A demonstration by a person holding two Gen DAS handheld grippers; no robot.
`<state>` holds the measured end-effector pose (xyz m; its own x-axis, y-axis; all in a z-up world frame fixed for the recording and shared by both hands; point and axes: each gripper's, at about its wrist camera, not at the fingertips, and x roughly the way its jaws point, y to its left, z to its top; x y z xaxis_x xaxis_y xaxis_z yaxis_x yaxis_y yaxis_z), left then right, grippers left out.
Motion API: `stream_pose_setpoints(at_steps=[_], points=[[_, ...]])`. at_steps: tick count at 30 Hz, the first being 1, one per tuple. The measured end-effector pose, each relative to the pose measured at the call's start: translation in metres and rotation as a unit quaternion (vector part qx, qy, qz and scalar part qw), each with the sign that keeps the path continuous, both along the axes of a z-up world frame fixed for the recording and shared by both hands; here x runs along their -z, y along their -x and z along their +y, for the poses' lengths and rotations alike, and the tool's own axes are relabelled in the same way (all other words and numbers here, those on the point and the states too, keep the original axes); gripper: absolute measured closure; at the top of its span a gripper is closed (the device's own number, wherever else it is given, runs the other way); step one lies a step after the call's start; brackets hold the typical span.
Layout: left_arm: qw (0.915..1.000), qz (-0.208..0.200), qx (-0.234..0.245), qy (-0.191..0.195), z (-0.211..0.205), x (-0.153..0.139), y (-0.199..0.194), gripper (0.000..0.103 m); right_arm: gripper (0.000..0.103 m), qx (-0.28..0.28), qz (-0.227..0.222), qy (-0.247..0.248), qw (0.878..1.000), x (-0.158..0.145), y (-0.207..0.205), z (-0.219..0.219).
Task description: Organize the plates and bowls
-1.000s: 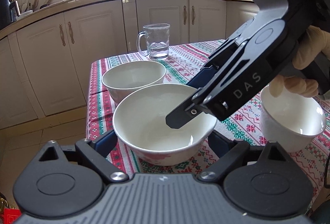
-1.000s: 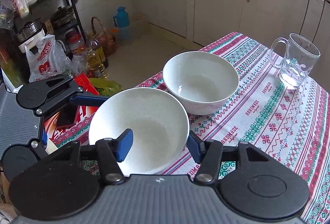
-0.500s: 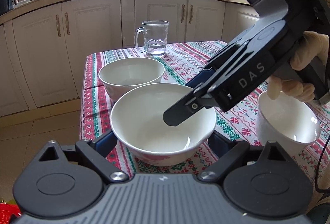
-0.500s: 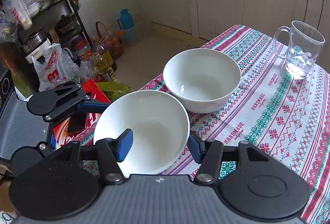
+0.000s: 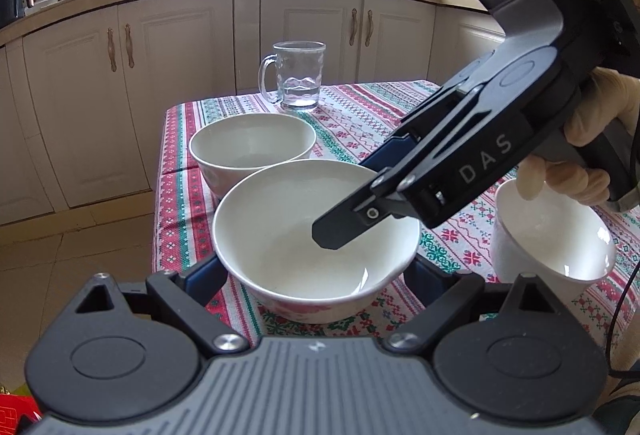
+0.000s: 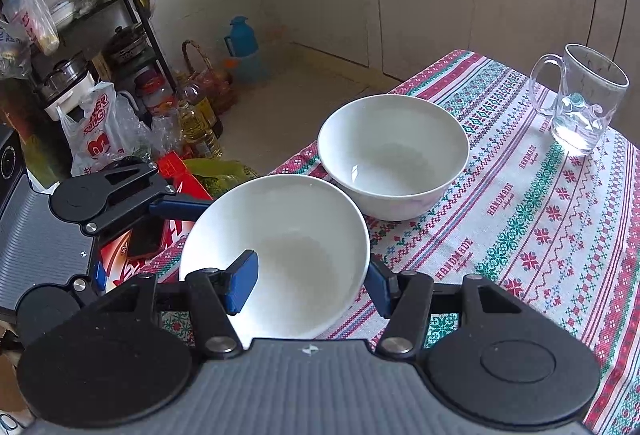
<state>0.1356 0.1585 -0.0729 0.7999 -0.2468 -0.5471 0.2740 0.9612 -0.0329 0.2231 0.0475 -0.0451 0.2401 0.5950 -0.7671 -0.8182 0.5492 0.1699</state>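
Note:
A white bowl (image 5: 280, 247) sits at the near corner of the table, slightly tilted. My right gripper (image 6: 308, 283) is shut on its rim, with one blue pad (image 6: 240, 283) inside the bowl and the other outside. In the left wrist view the right gripper (image 5: 352, 195) reaches in from the right, held by a gloved hand (image 5: 600, 139). My left gripper (image 5: 314, 275) straddles the same bowl (image 6: 296, 227) low down, its pads lying against both sides. A second white bowl (image 5: 252, 143) stands just behind, touching or nearly touching it. A smaller white bowl (image 5: 552, 239) stands to the right.
A glass mug (image 5: 298, 75) with a little water stands at the far end of the patterned tablecloth (image 6: 540, 235). The table's edge runs just left of the bowls. Below it on the floor are bottles, bags and a red box (image 6: 176, 171). Kitchen cabinets line the back.

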Motion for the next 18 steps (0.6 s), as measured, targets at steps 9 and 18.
stream_pose_setpoints(at_steps=[9,18], points=[[0.9997,-0.020,0.015,-0.007,-0.017,-0.027,0.020,0.009,0.040,0.005,-0.015,-0.007,1.000,-0.019,0.020,-0.019],[0.9984,-0.032,0.047,-0.010,-0.045,-0.045,0.036,0.009,0.039,0.020,-0.037,-0.021,0.999,-0.045,0.046,-0.058]])
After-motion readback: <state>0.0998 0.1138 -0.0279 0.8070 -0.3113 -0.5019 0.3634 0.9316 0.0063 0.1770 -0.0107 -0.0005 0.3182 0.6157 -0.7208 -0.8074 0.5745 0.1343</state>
